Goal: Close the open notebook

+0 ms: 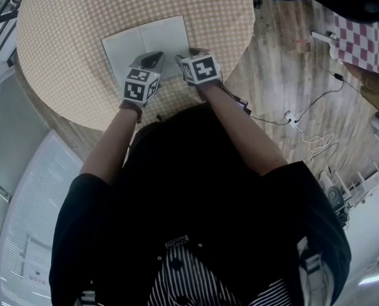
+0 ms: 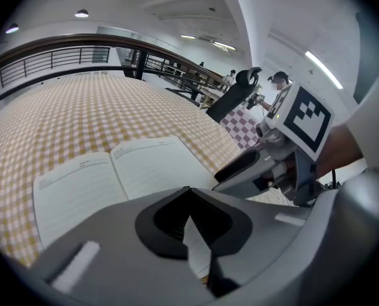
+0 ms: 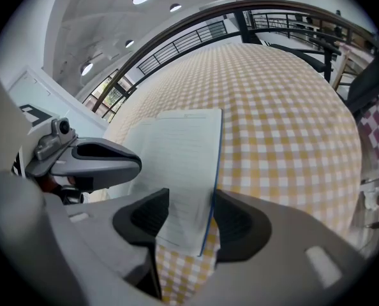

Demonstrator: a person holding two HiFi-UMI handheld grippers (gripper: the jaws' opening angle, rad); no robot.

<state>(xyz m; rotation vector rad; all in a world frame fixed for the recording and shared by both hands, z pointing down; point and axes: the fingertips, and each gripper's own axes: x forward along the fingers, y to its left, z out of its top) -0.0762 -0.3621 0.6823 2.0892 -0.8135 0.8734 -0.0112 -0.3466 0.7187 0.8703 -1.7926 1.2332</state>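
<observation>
Paper-thin and floppy, the open notebook [image 1: 148, 46] lies flat on the checked table [image 1: 62, 43]. The right gripper [image 3: 191, 204] has its jaws spread astride the blue-edged right-hand page — probably the best hold. The left gripper [image 2: 189, 196] has its tips pressed together.

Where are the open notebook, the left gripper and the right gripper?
open notebook [image 1: 127, 48], head view, on the page at picture left.
left gripper [image 2: 189, 193], left gripper view, where its jaw tips meet.
right gripper [image 3: 192, 203], right gripper view, midway between its open jaws.

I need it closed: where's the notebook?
In the head view the notebook lies open on the checked table, its near edge at the left gripper and right gripper.
</observation>
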